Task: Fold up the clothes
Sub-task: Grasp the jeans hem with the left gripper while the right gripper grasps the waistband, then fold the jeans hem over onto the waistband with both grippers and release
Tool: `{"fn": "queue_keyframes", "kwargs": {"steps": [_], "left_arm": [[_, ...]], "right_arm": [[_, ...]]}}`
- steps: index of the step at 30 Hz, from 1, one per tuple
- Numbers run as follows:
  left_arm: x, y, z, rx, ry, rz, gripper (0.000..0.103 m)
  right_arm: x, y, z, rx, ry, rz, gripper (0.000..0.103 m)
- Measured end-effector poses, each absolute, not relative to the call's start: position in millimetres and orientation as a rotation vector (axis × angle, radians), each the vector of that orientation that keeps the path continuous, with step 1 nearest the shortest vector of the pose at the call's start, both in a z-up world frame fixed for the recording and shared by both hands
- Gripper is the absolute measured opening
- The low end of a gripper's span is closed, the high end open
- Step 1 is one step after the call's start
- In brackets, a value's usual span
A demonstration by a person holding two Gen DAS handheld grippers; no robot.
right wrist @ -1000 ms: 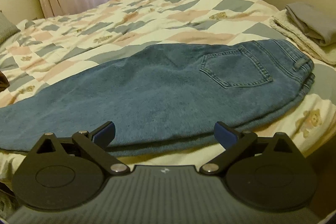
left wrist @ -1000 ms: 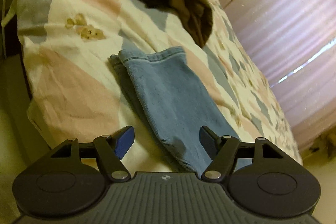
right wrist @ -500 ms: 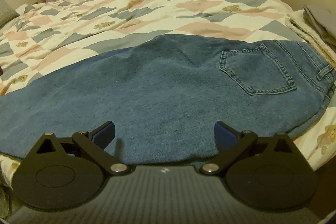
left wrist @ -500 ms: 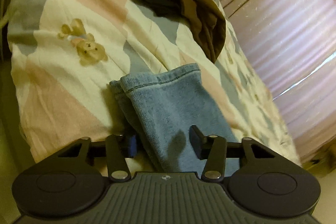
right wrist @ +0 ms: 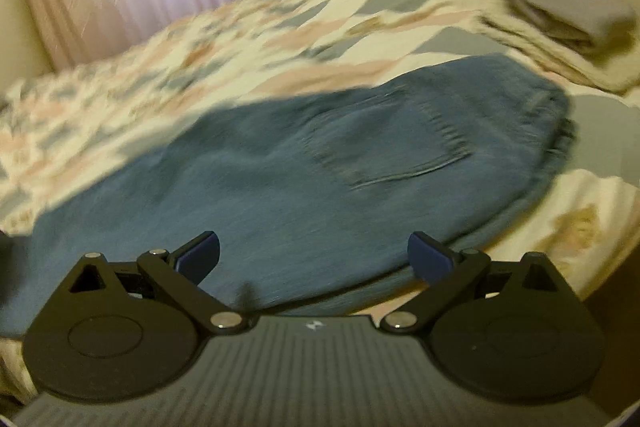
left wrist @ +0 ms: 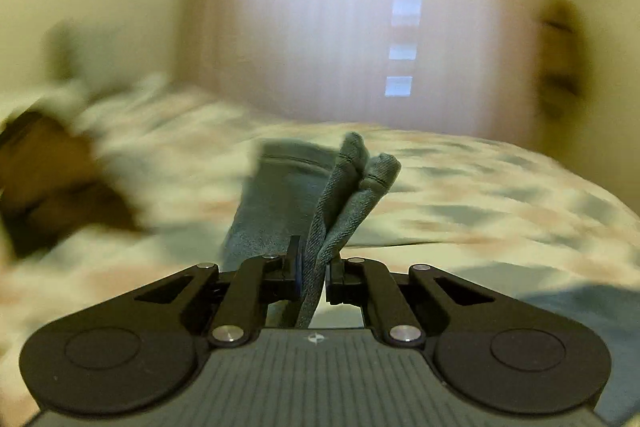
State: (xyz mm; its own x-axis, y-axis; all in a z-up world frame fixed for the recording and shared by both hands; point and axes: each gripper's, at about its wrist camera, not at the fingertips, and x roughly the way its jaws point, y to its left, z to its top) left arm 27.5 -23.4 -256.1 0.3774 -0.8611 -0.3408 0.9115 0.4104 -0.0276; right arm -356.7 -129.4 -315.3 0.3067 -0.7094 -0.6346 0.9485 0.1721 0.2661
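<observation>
Blue jeans (right wrist: pixel 320 179) lie flat on the patchwork quilt (right wrist: pixel 280 27), back pocket up, waist toward the right. My right gripper (right wrist: pixel 314 255) is open and empty, low over the near edge of the jeans' thigh part. My left gripper (left wrist: pixel 314 267) is shut on the jeans' leg ends (left wrist: pixel 352 179), which stand up bunched between the fingers, lifted off the bed. The left wrist view is blurred by motion.
A folded grey garment (right wrist: pixel 572 7) on a cream towel sits at the bed's far right. A dark brown garment (left wrist: pixel 48 179) lies on the bed to the left. Pink curtains (left wrist: pixel 320 7) hang behind the bed.
My left gripper closed on the jeans' leg ends and lifted them, swinging to face the curtains. My right gripper stayed open and shifted a little over the jeans.
</observation>
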Motion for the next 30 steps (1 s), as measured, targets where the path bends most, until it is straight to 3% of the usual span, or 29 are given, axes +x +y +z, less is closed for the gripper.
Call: {"fn": "queue_keyframes", "kwargs": {"steps": [4, 6, 7, 8, 11, 12, 14, 18, 21, 24, 25, 26, 30], "left_arm": [[-91.0, -80.5, -276.1, 0.303, 0.307, -1.423, 0.008], [-145.4, -102.5, -303.2, 0.423, 0.304, -1.495, 0.007], [-166.5, -110.8, -319.3, 0.497, 0.302, -1.495, 0.007], [-177.1, -113.4, -330.3, 0.539, 0.299, -1.494, 0.008], [-186.5, -109.1, -352.8, 0.598, 0.283, -1.493, 0.009], [-187.9, -106.6, -355.0, 0.609, 0.276, -1.494, 0.009], [-188.5, -99.9, -352.1, 0.619, 0.256, -1.498, 0.01], [-189.8, -86.7, -346.3, 0.638, 0.216, -1.507, 0.01], [-188.9, -82.4, -344.3, 0.625, 0.192, -1.509, 0.01], [-186.3, -80.4, -344.7, 0.628, 0.186, -1.521, 0.011], [-185.3, -79.8, -344.9, 0.631, 0.184, -1.526, 0.011], [-184.3, -79.2, -345.2, 0.633, 0.183, -1.53, 0.01], [-176.3, -72.7, -341.7, 0.637, 0.192, -1.556, 0.02]], "right_arm": [[-424.2, -135.1, -304.4, 0.838, 0.153, -1.162, 0.096], [-452.6, -147.8, -309.2, 0.972, 0.025, -1.047, 0.081], [-465.1, -156.9, -314.4, 1.051, -0.031, -0.974, 0.061], [-473.3, -169.2, -323.2, 1.142, -0.071, -0.885, 0.048], [-465.5, -199.9, -348.6, 1.328, -0.077, -0.685, 0.048], [-452.3, -208.4, -355.1, 1.368, -0.054, -0.636, 0.051], [-424.8, -224.4, -367.3, 1.439, -0.006, -0.541, 0.066], [-362.8, -242.6, -380.6, 1.491, 0.138, -0.466, 0.068], [-341.0, -245.7, -388.6, 1.539, 0.159, -0.454, 0.062], [-326.7, -248.3, -394.5, 1.58, 0.16, -0.446, 0.047], [-321.1, -248.4, -396.4, 1.59, 0.164, -0.44, 0.034], [-315.3, -248.7, -397.0, 1.586, 0.169, -0.44, 0.028], [-302.9, -243.7, -388.6, 1.455, 0.192, -0.466, 0.02]]}}
